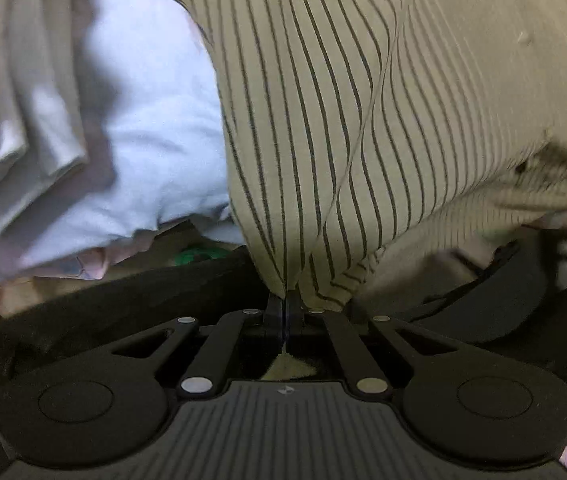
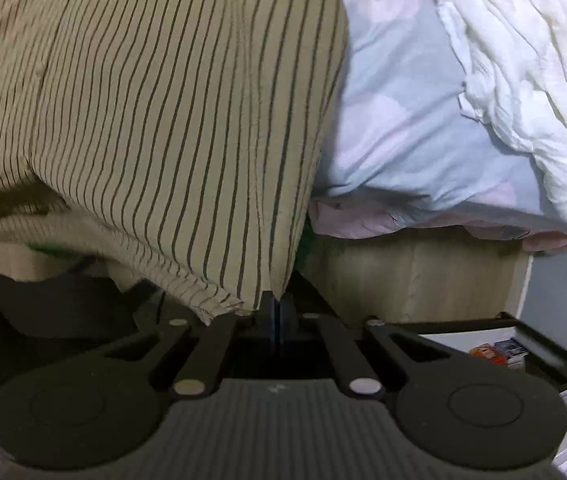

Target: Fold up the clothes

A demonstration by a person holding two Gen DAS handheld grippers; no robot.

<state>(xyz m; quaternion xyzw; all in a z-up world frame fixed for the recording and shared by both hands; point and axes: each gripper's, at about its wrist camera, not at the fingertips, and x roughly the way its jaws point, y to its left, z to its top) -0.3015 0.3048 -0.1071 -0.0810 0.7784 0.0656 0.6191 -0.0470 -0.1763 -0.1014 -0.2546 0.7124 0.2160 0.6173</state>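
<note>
Left wrist view: left gripper (image 1: 284, 300) pinched tight on a corner of the striped shirt (image 1: 323, 100), hanging over the bed. Beside it, pale blue bedding (image 1: 143, 120) and a grey folded cloth (image 1: 35, 100).

Right wrist view: right gripper (image 2: 276, 300) pinched tight on another corner of the striped shirt (image 2: 163, 100). Nearby, white crumpled cloth (image 2: 523, 60), pale blue bedding (image 2: 403, 100), wooden bed side (image 2: 403, 276).

We see dim indoor light, motion blur smearing the striped cloth (image 1: 323, 100) toward the edges, fisheye bending, dark vignetted corners.
</note>
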